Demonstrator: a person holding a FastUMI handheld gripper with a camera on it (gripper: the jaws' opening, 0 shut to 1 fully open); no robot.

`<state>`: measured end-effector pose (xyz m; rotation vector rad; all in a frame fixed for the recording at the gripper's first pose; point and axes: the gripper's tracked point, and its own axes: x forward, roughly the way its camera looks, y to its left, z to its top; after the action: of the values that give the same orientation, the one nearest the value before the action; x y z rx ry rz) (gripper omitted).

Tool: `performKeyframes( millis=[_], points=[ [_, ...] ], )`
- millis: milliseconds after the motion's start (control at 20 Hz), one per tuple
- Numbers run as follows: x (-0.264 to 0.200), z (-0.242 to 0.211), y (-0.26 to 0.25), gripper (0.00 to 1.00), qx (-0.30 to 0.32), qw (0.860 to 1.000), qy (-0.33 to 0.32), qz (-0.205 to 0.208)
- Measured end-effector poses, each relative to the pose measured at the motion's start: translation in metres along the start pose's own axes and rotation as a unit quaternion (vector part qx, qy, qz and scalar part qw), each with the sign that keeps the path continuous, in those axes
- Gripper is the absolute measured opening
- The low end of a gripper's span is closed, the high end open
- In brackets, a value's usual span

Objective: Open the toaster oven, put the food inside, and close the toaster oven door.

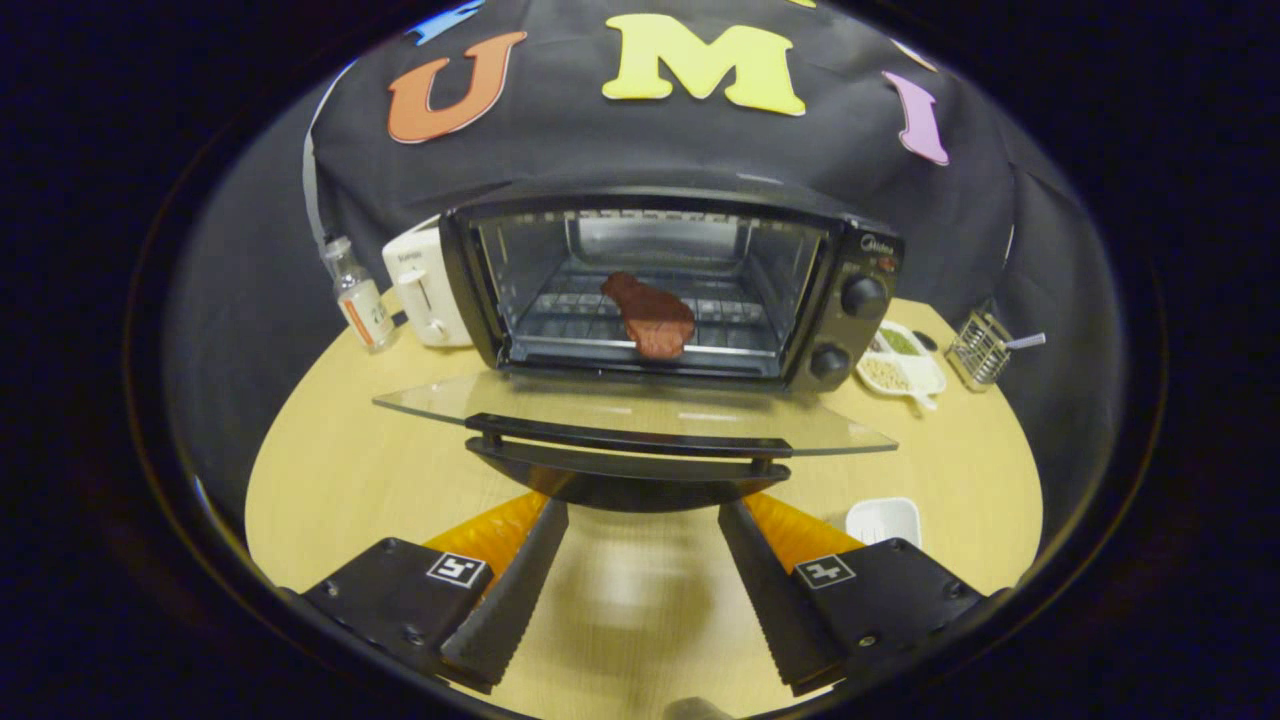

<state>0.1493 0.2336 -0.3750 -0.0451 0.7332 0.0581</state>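
Claw [633, 520] wide and empty, fingertips just below the door handle [628, 436], whose long axis ran left–right; food [650, 315] already on the toaster oven [860, 270] rack

Glossy clear glass on the toaster oven door [640, 410], wire metal rack [600, 320] inside, pale wood-grain counter [350, 470], matt.
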Motion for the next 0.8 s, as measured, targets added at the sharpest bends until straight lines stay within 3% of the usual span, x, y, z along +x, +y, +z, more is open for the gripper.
performKeyframes(
  millis=[250,800],
  points=[
    [-0.008,0.063,0.004,0.97,0.007,0.999,-0.051,-0.005],
    [-0.07,0.068,-0.035,0.97,0.018,0.996,-0.083,-0.009]
  ],
)
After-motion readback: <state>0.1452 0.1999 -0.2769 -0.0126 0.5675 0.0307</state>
